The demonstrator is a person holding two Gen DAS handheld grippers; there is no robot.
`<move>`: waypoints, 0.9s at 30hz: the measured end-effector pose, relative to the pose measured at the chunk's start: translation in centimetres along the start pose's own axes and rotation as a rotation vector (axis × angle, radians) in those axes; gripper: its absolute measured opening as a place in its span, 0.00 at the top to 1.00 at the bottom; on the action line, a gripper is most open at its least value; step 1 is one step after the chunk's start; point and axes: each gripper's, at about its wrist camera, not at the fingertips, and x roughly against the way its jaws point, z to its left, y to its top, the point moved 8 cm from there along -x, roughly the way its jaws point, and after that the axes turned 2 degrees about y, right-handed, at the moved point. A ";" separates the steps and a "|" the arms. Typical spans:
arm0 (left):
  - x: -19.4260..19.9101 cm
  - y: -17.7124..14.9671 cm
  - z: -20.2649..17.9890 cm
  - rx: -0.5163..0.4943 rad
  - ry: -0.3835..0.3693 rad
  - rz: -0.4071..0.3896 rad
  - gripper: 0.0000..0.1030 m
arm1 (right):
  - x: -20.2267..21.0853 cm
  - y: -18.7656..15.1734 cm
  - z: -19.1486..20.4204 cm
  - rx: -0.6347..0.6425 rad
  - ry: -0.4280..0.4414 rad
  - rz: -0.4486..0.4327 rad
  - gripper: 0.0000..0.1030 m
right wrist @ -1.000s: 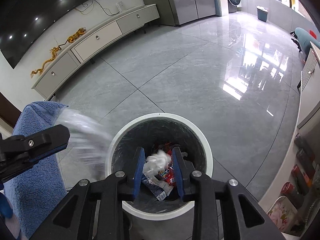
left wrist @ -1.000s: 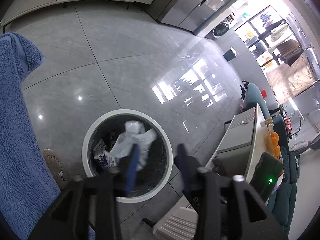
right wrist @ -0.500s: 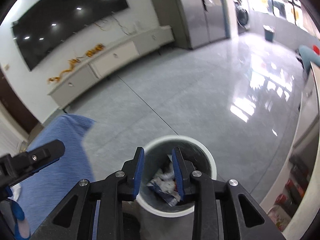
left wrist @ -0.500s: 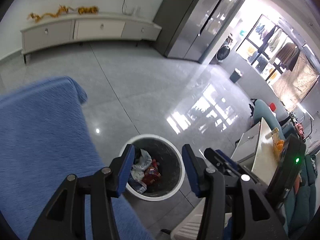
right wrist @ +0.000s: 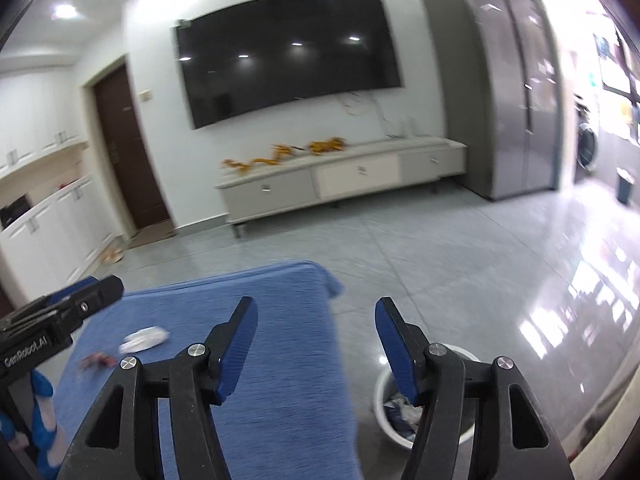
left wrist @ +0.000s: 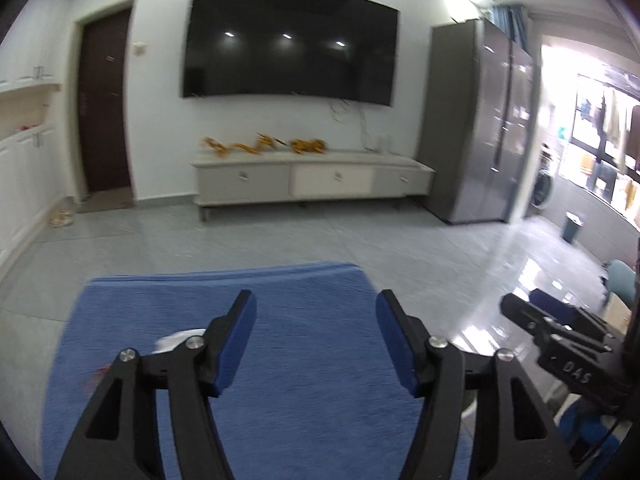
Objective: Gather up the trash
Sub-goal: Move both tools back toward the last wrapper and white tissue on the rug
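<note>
Both grippers, left (left wrist: pixel 316 334) and right (right wrist: pixel 316 340), gape empty above the blue cloth (right wrist: pixel 280 344); a white scrap (right wrist: pixel 144 339), perhaps tissue, lies there; the bin (right wrist: pixel 386 400) sits beside.

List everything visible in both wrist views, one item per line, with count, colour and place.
white crumpled trash: one, white, on the blue cloth, left part
red scrap: one, reddish, blurred, on the cloth left of the white piece
blue cloth: one, blue, covering the surface below the grippers
trash bin: one, white rim, on the floor right of the cloth, trash inside
TV: one, black, on the wall
TV cabinet: one, pale, under the TV, yellow ornament on top
fridge: one, grey, right of the cabinet
door: one, dark brown, left
small bin: one, dark, far right floor
left gripper: black, blue pads, open, empty
right gripper: black, blue pads, open, empty
</note>
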 end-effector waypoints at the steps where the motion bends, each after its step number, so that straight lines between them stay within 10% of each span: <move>1: 0.9 0.0 1.3 0.006 0.027 -0.018 0.37 | 0.4 0.0 1.2 0.019 0.019 -0.003 0.42; 12: 6.7 -2.2 12.7 0.085 0.236 -0.117 0.27 | 0.6 0.0 9.8 0.155 0.142 0.008 0.42; 27: 3.2 -6.1 24.1 0.189 0.202 -0.034 0.27 | -4.9 -2.8 19.6 0.301 0.220 0.126 0.42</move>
